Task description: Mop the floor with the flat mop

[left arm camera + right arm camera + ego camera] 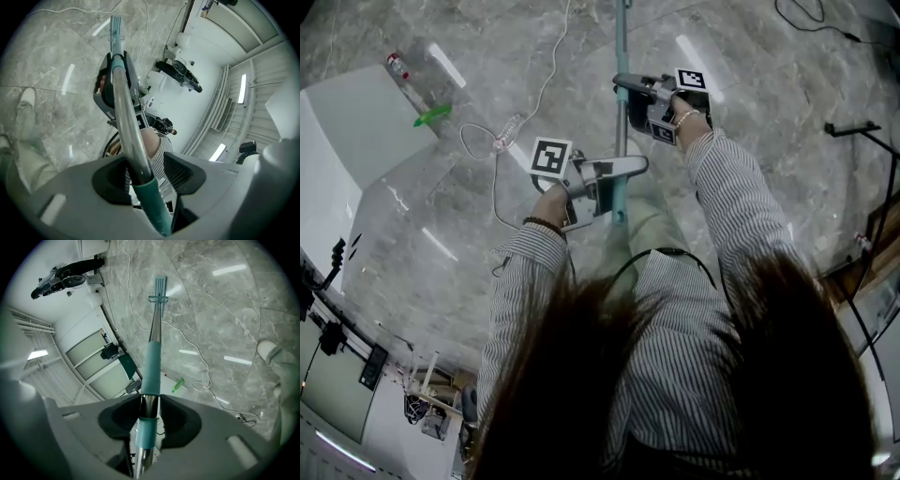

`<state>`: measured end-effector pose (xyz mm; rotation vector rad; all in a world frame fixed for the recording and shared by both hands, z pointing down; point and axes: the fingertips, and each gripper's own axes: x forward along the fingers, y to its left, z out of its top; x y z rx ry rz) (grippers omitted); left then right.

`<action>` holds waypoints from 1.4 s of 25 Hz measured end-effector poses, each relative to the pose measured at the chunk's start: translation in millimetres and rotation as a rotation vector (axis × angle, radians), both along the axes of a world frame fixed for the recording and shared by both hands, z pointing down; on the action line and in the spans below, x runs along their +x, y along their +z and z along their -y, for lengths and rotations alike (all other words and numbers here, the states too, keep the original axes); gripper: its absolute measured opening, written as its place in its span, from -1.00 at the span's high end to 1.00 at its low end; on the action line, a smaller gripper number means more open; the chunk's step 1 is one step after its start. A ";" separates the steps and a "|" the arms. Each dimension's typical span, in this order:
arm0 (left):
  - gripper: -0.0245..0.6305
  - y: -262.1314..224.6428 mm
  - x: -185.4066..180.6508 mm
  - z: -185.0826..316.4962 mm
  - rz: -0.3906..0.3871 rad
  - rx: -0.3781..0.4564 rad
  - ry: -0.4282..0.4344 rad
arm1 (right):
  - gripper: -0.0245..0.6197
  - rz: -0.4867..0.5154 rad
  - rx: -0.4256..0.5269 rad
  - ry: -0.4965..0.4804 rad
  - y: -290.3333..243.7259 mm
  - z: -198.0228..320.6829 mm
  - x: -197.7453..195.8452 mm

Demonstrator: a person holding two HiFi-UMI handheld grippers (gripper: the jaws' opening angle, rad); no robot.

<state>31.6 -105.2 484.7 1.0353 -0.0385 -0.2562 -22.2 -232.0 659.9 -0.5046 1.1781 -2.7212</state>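
The flat mop's metal pole (pixel 621 56) runs up the middle of the head view and out at the top edge. My left gripper (pixel 623 171) is shut on the pole near its teal lower end (pixel 154 206). My right gripper (pixel 625 90) is shut on it farther along. In the left gripper view, the left gripper (pixel 140 176) clamps the pole just above the teal grip, with the right gripper (pixel 115 89) up the shaft. In the right gripper view, the right gripper (pixel 149 411) clamps bare metal between teal sleeves (pixel 151 366). The pole ends in a teal fork joint (pixel 159 289). The mop pad itself does not show.
Grey marble floor (pixel 750 103) lies all around. A white cable (pixel 546 84) loops left of the pole. A plastic bottle (pixel 403 75), a green item (pixel 432 116) and a white panel (pixel 347 141) lie at far left. A black stand (pixel 853 128) is at the right. A shoe (pixel 267 350) shows.
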 end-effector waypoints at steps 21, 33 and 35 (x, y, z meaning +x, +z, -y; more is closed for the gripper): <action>0.58 26.2 13.3 -48.1 0.090 -0.099 0.037 | 0.59 -0.085 -0.054 -0.047 9.3 -37.4 18.5; 0.59 18.6 22.1 -134.0 0.046 -0.106 0.038 | 0.59 -0.132 -0.059 -0.040 6.9 -126.8 26.0; 0.59 9.9 22.5 -169.0 0.035 -0.102 0.033 | 0.59 -0.140 -0.055 -0.037 -2.4 -161.6 27.0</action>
